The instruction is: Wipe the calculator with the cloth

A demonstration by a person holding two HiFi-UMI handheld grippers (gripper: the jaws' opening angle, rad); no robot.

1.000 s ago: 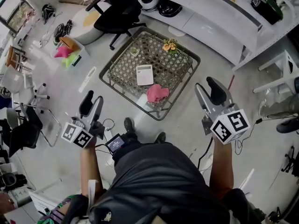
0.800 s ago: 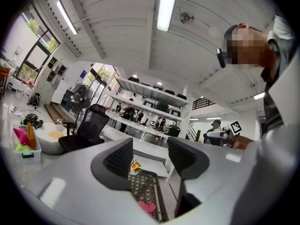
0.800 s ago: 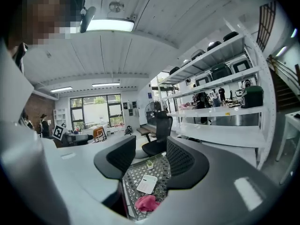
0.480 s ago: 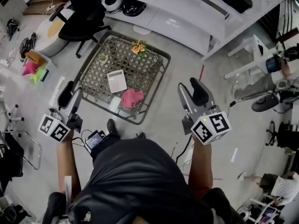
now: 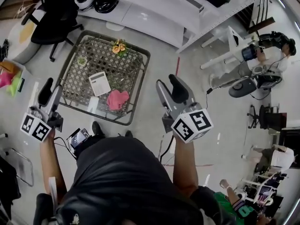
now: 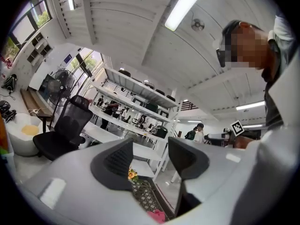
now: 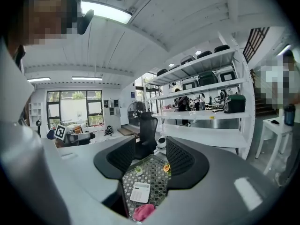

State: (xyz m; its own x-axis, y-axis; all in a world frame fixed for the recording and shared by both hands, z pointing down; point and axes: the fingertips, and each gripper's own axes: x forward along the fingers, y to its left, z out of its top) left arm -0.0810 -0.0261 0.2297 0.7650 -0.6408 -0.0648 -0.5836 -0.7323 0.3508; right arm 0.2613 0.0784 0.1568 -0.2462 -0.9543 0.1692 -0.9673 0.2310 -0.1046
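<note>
A white calculator (image 5: 99, 83) lies on a low lattice-top table (image 5: 76, 59), with a crumpled pink cloth (image 5: 117, 99) just beside it toward the near edge. Both grippers are held in the air, short of the table and touching nothing. My left gripper (image 5: 50, 92) hangs off the table's left side, open and empty. My right gripper (image 5: 168, 84) is off the table's right side, also open. The right gripper view frames the calculator (image 7: 141, 191) and cloth (image 7: 143, 212) between its jaws. In the left gripper view only the cloth (image 6: 157, 215) and the table's corner (image 6: 143, 196) show.
A small flower pot (image 5: 118, 46) and a tiny green plant (image 5: 82, 60) stand at the table's far side. A black office chair (image 5: 49, 13) and a long white shelf unit (image 5: 140, 8) lie beyond. A seated person (image 5: 262, 55) is at the far right.
The head view has swung right, so the table and both grippers sit further left in the picture. Both grippers stay open and empty, and the calculator and cloth lie where they were.
</note>
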